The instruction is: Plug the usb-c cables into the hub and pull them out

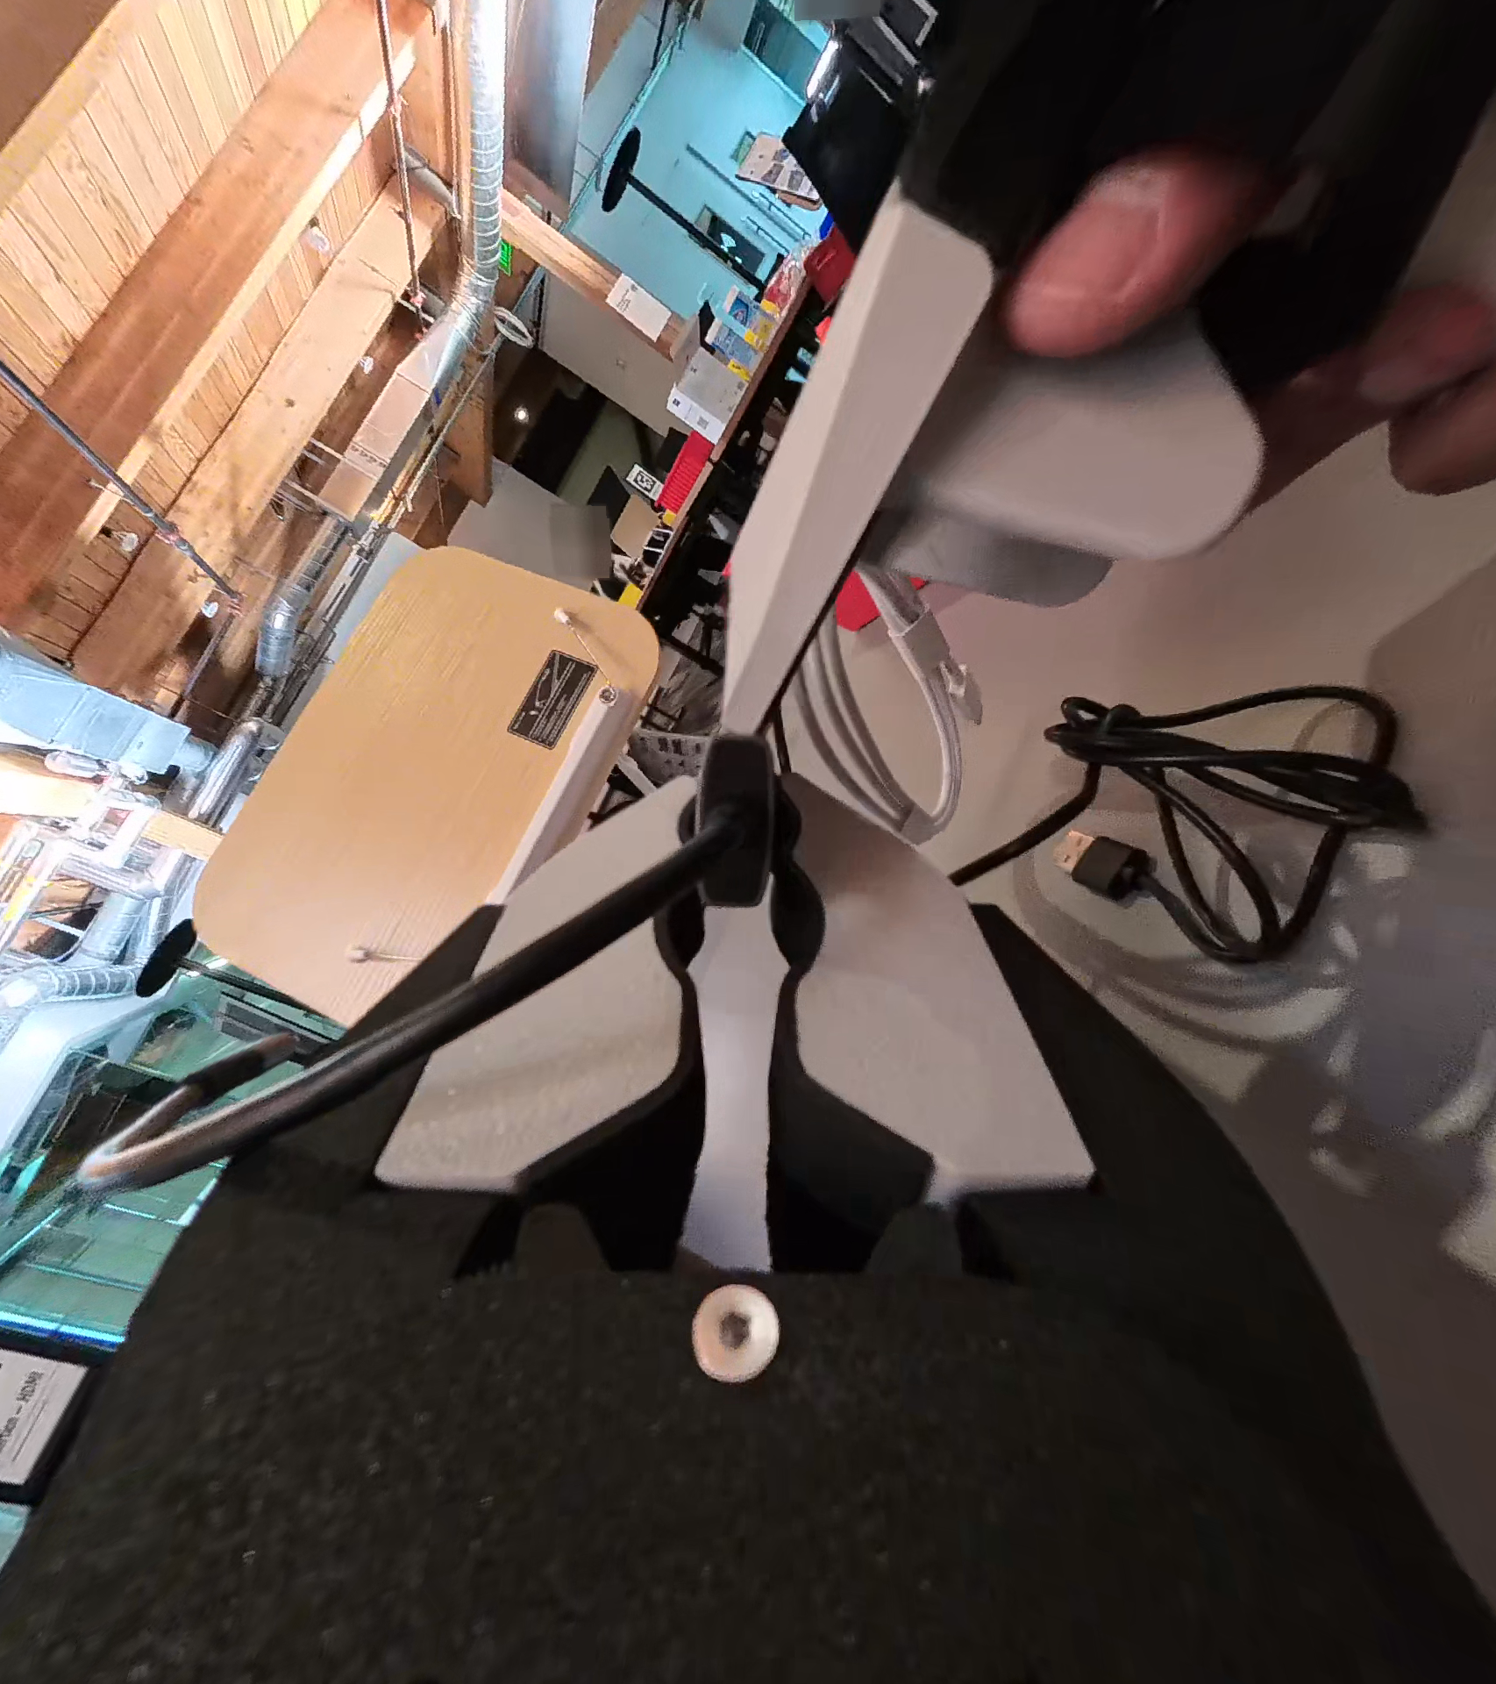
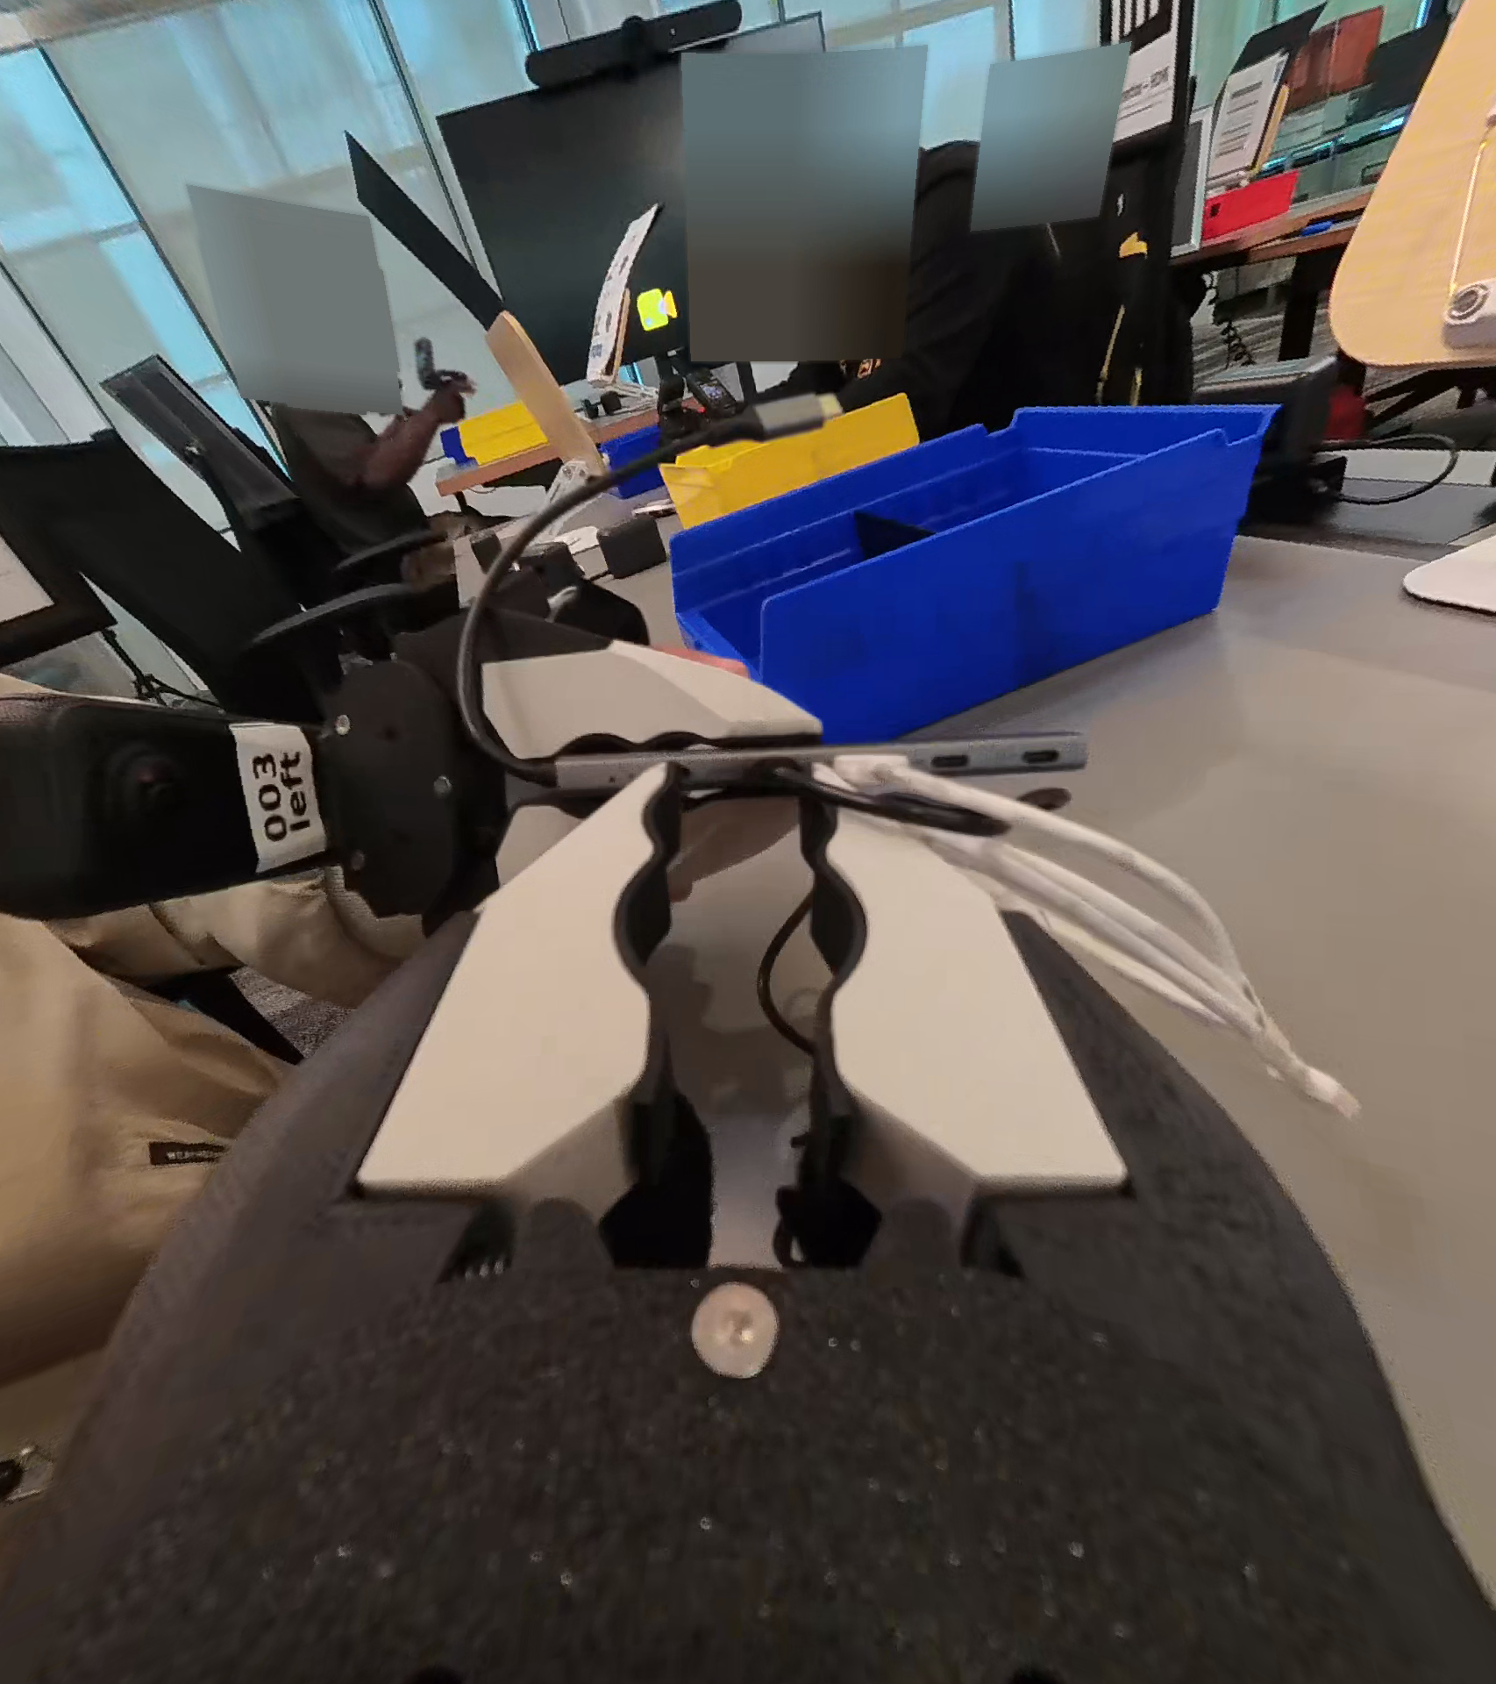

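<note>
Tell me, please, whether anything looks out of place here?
Yes. A black cable runs down between the open fingers of the right gripper, where it could snag. The hub, clamped in the left gripper, is off the table, and its own lead's plug sticks up loose in the air.

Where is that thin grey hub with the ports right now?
In the right wrist view the hub is held off the grey table, clamped in the left gripper, in front of the blue bin, with white cables trailing to its right.
</note>
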`<state>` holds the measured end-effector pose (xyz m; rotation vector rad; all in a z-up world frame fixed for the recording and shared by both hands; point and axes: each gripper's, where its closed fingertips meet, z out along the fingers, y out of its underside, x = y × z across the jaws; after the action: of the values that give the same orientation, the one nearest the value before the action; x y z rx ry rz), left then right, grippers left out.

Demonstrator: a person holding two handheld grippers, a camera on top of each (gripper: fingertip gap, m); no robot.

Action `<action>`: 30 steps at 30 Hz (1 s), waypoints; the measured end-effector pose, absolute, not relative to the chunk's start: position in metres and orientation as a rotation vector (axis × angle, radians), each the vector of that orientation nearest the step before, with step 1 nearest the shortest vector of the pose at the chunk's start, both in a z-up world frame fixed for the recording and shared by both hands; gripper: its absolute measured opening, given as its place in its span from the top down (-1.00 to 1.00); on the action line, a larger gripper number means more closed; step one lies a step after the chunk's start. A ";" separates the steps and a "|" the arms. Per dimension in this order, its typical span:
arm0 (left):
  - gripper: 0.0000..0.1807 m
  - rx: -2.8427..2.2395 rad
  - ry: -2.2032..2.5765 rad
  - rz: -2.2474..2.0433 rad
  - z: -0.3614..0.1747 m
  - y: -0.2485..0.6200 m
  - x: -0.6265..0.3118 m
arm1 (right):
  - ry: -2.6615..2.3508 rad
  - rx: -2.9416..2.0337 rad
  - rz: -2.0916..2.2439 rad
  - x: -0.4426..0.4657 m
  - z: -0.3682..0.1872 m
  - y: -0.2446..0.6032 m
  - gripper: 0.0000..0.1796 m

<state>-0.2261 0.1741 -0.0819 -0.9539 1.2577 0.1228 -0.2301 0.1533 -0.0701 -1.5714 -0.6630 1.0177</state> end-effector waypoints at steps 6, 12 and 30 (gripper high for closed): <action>0.89 -0.963 1.251 0.153 -0.080 0.175 -0.229 | -0.646 -1.577 1.019 -0.226 -0.068 0.156 0.89; 0.89 -1.151 1.099 0.073 -0.074 0.212 -0.280 | -0.502 -1.493 1.040 -0.161 -0.036 0.174 0.89; 0.89 -1.104 1.114 -0.084 -0.065 0.188 -0.263 | -0.703 -2.136 0.827 -0.159 -0.159 0.182 0.74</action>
<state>-0.2633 0.1877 -0.0652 -1.1036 1.1137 -0.0838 -0.1592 0.1818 -0.1588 -2.1363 -0.7028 0.8265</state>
